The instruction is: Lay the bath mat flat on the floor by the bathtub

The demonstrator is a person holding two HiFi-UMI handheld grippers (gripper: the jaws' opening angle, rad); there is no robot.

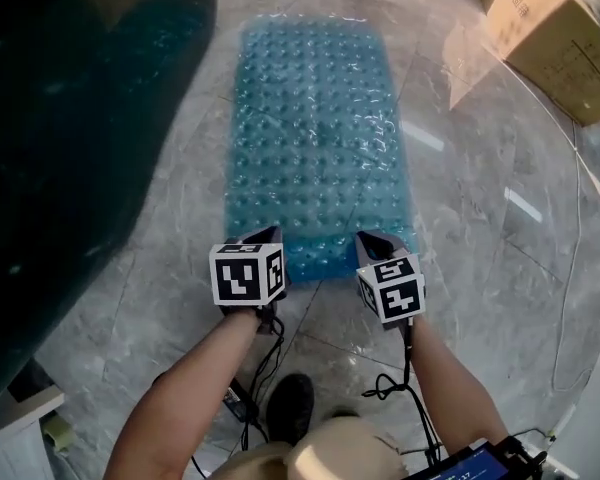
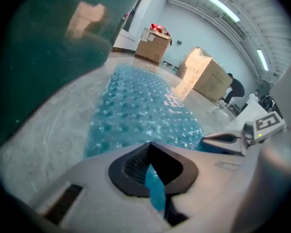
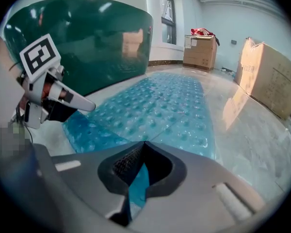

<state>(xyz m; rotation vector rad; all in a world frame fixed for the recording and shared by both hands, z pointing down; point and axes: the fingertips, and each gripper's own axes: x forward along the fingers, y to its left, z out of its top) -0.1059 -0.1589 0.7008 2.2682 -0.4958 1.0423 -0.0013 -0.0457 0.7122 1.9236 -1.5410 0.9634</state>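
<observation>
Dark green tub (image 1: pixel 70 118) on left. Left gripper (image 1: pixel 264 236) pinched tight on near edge of blue mat (image 1: pixel 320 118). Mat spread on floor (image 1: pixel 480 228) right beside tub. Right gripper (image 1: pixel 376 242) pinched on same edge. Step looks like last bit of laying down. Next, likely: lower edge, let go. Box (image 1: pixel 555 38) far right, well apart. Nothing in way.

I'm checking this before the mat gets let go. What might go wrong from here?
The left gripper and right gripper pinch the bath mat by its near edge, so it may curl or fold on release. The glossy floor might let the mat slide if tugged. Cables by the person's shoe could snag.
</observation>
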